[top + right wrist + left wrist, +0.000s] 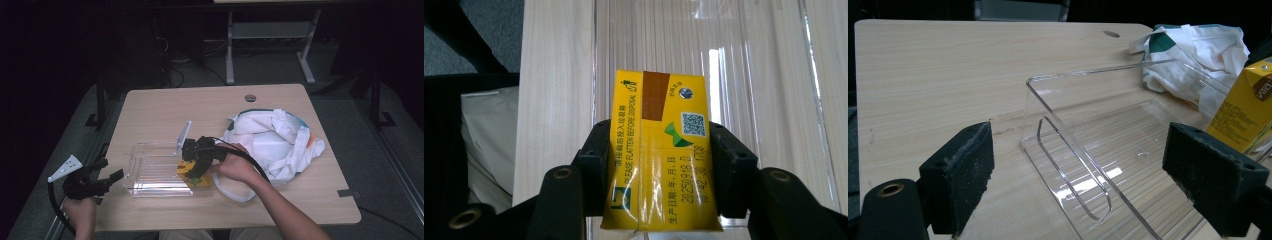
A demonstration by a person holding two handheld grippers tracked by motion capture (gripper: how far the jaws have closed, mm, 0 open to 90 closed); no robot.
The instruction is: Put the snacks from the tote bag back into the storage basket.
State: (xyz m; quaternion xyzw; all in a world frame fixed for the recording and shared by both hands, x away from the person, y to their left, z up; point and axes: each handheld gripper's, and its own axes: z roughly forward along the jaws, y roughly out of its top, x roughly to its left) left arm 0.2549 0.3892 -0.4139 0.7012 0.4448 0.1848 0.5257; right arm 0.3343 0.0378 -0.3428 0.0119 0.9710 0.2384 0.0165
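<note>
High view: at a pale wooden surface (165,107), a person's right gripper (196,167) carries a yellow drink carton (192,177) over the near right corner of a clear plastic tray (150,170), its jaws clamped on the carton's two sides. The left gripper (102,182) waits off the surface's left edge, jaws apart and holding nothing, aimed at the tray's near end. A crumpled white cloth bag (272,140) with teal trim lies just right of the tray.

The step in hand appears to be placing the carton into the tray; the carton seems low over the tray floor, though contact cannot be told. The next move likely calls for lowering it squarely onto the ridged base, then releasing without tipping it against the tray wall.

Right gripper view: the carton's top panel reads "PLEASE FLATTEN BEFORE DISPOSAL", partly hidden, beside Chinese characters, a QR code, a foil straw hole and a printed date beginning "2025". Left gripper view: dark lettering on the carton's side is too cropped to read.
</note>
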